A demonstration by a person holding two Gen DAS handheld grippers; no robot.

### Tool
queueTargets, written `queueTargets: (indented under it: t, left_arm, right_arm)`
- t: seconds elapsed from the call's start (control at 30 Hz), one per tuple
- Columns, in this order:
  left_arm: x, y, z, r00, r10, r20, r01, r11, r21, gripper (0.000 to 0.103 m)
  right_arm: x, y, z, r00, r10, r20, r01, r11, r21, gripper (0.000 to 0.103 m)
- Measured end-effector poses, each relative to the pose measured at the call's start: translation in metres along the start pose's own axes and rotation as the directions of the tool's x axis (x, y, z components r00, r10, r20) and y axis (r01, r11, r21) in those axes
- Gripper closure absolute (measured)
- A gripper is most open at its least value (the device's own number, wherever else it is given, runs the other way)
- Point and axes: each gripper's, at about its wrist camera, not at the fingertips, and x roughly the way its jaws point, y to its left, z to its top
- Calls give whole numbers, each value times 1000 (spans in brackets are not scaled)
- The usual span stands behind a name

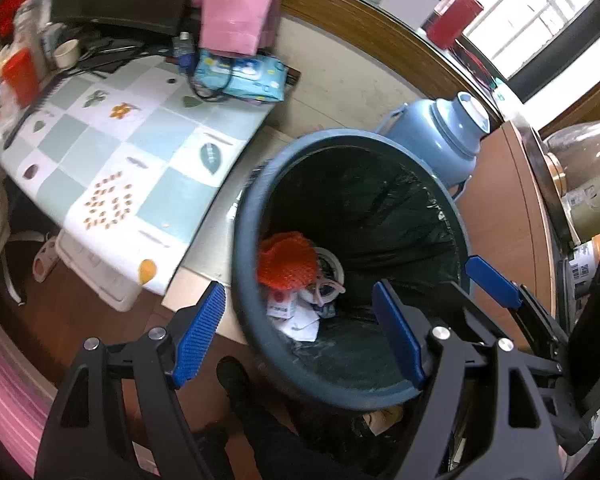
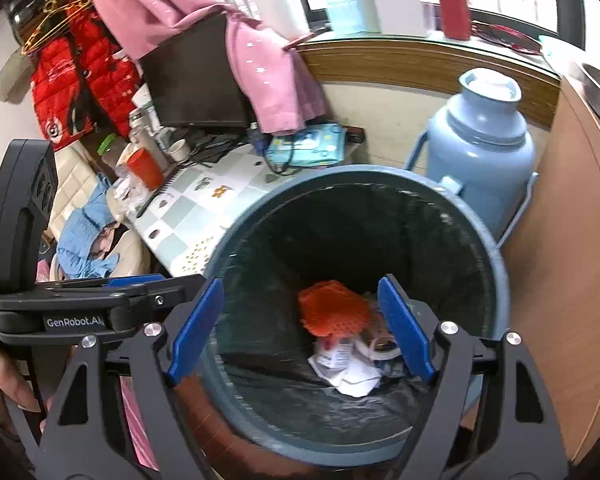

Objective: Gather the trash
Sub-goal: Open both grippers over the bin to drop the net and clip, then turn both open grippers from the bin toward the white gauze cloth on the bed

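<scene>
Trash [image 2: 346, 354], orange netting and crumpled paper, heaped at the bottom of the lined bin [image 2: 496, 280] beside the bench's corner; left gripper [image 1: 296, 336] and right gripper [image 2: 304, 330] above, jaws spread, empty; next likely fetching more litter.

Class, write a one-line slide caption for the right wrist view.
Open right gripper above a blue bin holding orange netting and crumpled paper.

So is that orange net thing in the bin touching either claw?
Apart. The right wrist view shows the orange net lying deep in the bin on paper scraps, while both open claws, right and left, hover above the rim.
</scene>
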Motion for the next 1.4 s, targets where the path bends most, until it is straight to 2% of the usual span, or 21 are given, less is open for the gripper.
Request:
queueTargets:
  t: [0.37,0.6,0.8,0.97,1.1,1.2,1.23,1.4]
  left_arm:
    - [-71,86,-41,996,43,73,-35,993,-109,29]
    - [-126,163,-78,988,95,125,-66,974,-217,29]
    - [-177,241,-123,974,150,170,-87,939,-333,29]
    - [-225,310,-172,957,207,204,-99,892,-442,29]
    - [-265,358,-215,936,264,231,-108,844,-526,29]
    - [-296,392,-254,918,313,244,-112,794,-597,29]
    - [-310,407,-272,907,338,250,-115,771,-626,29]
    - [-354,447,-334,867,421,267,-103,675,-731,29]
  right_arm:
    - [7,105,-18,997,77,-15,-78,991,-106,24]
    - [18,204,-36,988,148,-43,-154,967,-202,24]
    - [30,303,-58,973,214,-87,-231,926,-299,24]
    - [39,384,-85,952,275,-135,-306,871,-384,24]
    - [41,456,-111,927,326,-182,-374,806,-459,24]
    - [38,511,-133,904,367,-218,-427,745,-513,24]
    - [36,526,-141,896,380,-230,-443,724,-528,24]
    - [28,610,-183,845,438,-308,-528,590,-611,24]
